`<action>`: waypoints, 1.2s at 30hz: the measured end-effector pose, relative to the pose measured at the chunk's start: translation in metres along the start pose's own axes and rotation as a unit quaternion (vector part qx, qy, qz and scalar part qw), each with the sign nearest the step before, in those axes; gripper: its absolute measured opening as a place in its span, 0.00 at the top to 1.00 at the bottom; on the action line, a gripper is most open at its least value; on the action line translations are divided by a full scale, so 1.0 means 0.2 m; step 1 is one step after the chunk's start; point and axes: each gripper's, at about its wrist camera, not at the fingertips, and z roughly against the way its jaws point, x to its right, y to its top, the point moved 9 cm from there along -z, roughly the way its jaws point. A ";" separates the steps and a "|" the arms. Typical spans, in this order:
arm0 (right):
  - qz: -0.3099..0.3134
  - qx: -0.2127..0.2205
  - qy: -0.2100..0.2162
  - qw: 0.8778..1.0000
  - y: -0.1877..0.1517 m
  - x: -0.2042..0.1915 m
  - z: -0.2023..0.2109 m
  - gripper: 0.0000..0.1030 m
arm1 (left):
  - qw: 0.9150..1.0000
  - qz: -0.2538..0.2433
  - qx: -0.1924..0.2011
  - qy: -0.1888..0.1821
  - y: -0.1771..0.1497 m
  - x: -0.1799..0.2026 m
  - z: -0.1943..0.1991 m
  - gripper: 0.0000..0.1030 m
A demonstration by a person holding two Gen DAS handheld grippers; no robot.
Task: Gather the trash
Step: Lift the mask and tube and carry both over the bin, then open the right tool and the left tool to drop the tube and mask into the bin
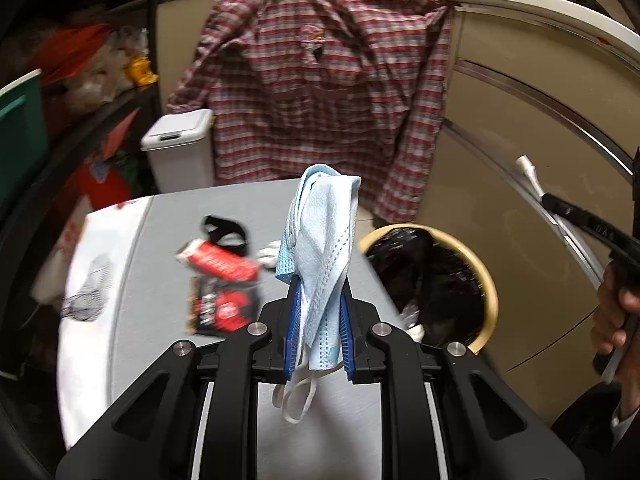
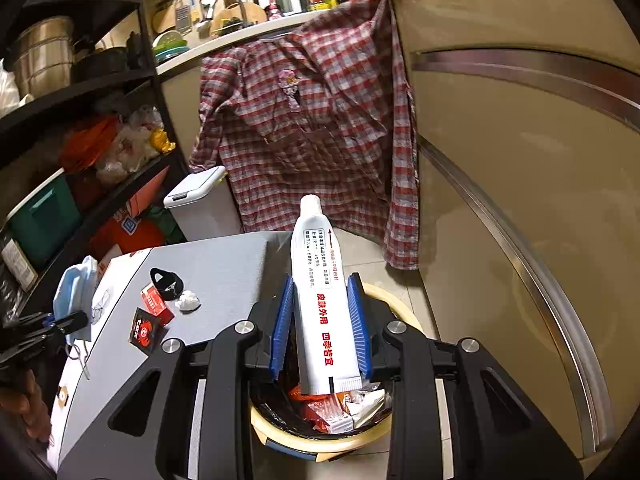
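Observation:
My left gripper (image 1: 319, 292) is shut on a crumpled light blue face mask (image 1: 324, 236), held above the grey table (image 1: 224, 208); its ear loop dangles below the fingers. In the right wrist view the same mask (image 2: 76, 292) and left gripper (image 2: 60, 326) show at the far left. My right gripper (image 2: 321, 296) is shut on a white tube with red print (image 2: 320, 280), cap pointing away, directly over the yellow-rimmed bin with a black liner (image 2: 340, 440). That bin (image 1: 460, 280) stands right of the table. On the table lie a red packet (image 1: 220, 260), a black-red sachet (image 1: 224, 308), a black item (image 1: 224, 232) and a white wad (image 1: 268, 256).
A plaid shirt (image 1: 320, 92) hangs from the counter behind the table. A white lidded bin (image 1: 180, 148) stands at the back left beside dark shelves (image 2: 80, 120) full of bags and boxes. Beige cabinet panels (image 2: 520, 160) fill the right. The yellow-rimmed bin holds red and white wrappers (image 2: 336, 412).

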 end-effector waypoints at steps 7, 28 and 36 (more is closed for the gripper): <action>-0.010 -0.001 -0.003 1.000 0.01 0.05 -0.03 0.72 | 0.999 -0.018 0.002 -0.037 0.09 0.31 -0.13 0.83; -0.012 -0.016 -0.010 1.000 0.02 0.11 -0.17 0.90 | 0.996 -0.037 -0.027 -0.077 0.19 0.67 -0.47 0.76; -0.022 -0.008 -0.023 0.999 0.03 0.13 -0.15 0.66 | 0.997 -0.035 -0.026 -0.065 0.19 0.68 -0.48 0.37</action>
